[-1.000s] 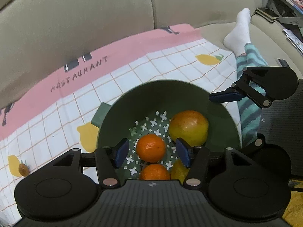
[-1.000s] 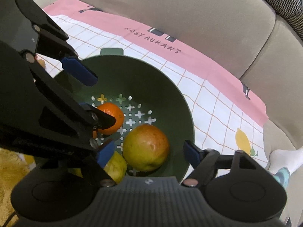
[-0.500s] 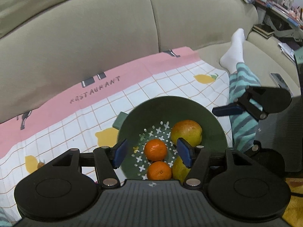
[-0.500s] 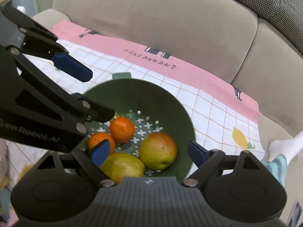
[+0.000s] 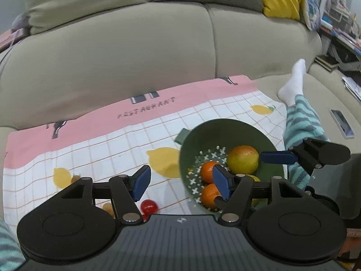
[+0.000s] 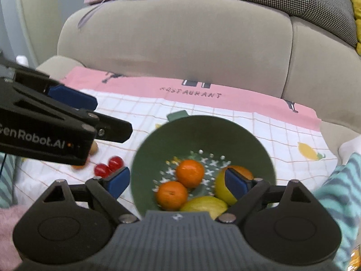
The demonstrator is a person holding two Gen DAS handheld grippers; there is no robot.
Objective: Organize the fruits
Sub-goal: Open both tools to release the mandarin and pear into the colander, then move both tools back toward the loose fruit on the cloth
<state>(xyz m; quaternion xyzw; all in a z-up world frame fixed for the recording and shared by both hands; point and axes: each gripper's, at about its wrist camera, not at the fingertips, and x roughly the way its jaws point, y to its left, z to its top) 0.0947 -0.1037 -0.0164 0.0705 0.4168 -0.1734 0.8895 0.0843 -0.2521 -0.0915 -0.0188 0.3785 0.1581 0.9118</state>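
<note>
Both jaws have just been spreading and pinch nothing: the left gripper [image 5: 180,181] above the cloth [image 5: 94,144], the right gripper [image 6: 178,181] over the green colander [image 6: 225,135]. Inside, two mandarins [image 6: 190,173] lie toward nine o'clock, an apple [image 5: 243,159] at three, a yellow-green fruit [image 6: 204,205] at six. Two red cherries [image 6: 109,166] rest on the cloth at the colander's nine o'clock.

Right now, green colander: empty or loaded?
Loaded. The green colander holds two oranges, a red-yellow apple and a yellow fruit. Two red cherry tomatoes lie outside it on the cloth.
</note>
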